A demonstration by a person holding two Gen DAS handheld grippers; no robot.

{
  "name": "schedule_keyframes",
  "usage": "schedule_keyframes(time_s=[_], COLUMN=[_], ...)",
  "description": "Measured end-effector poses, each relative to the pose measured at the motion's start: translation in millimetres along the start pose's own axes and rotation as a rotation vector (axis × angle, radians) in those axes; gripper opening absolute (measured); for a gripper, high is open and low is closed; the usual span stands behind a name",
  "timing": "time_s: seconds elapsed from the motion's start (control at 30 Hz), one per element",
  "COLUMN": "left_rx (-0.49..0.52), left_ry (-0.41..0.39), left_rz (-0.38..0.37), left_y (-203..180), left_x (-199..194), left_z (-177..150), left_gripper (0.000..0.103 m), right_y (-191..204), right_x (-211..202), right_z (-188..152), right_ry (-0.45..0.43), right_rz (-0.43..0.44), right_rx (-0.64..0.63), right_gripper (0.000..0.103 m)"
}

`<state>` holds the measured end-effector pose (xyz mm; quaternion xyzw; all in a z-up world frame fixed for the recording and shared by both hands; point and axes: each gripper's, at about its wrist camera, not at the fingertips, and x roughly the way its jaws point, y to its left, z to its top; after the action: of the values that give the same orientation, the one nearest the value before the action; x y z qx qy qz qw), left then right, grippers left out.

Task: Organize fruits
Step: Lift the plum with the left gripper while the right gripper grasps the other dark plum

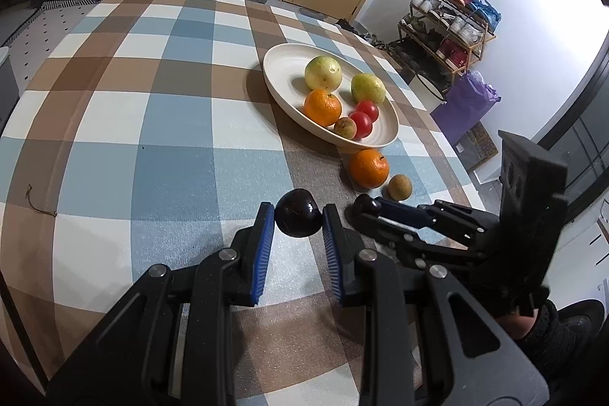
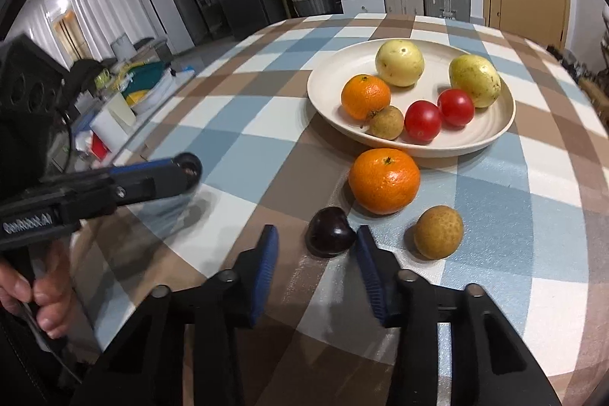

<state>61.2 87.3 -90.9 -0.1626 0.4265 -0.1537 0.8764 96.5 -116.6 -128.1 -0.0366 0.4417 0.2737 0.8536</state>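
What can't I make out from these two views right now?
1. Right wrist view: left tool and its dark fruit are motion-blurred.
2. Left wrist view: right tool covers part of the second dark fruit.
3. Both views: tool bodies hide the near table.

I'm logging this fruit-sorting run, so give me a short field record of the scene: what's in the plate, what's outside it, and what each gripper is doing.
plate: two yellow-green fruits, one orange, two red fruits, one small brown fruit
loose on tablecloth: orange, brown fruit, dark plum
left gripper: shut on second dark plum
right gripper: open, the loose dark plum between its fingers, apparently touching only one finger
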Motion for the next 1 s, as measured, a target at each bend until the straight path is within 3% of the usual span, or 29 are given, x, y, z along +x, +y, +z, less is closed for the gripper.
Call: schedule_keyframes(time_s=[0.03,0.2,0.53,1.0], left_rx=[0.002,0.002,0.018,0.07], left_ry=[-0.001,-0.008,-0.015,-0.026], left_rz=[0.002,-0.003,-0.006,-0.023], left_y=[-0.2,-0.4,-6.4,-31.3], left_x=[-0.3,-0.9,1.9,20.4], left_z=[0.3,2.2,14.0,61.6], left_gripper=[0.023,0.023,0.023,0.023], right_y=[1.1,2.3,-5.9,-26.0], right_x=[1.3,3.9,-14.1,-43.3], right_z=[-0.2,0.0,5.9,35.7], right_ry=[-0.001,-0.005,-0.069,-0.155], right_rz=[-0.019,-0.04,0.022,0.065], right_rx=[-0.011,-0.026,0.042,0.076], right_gripper=[0.025,0.024,0.024,0.024])
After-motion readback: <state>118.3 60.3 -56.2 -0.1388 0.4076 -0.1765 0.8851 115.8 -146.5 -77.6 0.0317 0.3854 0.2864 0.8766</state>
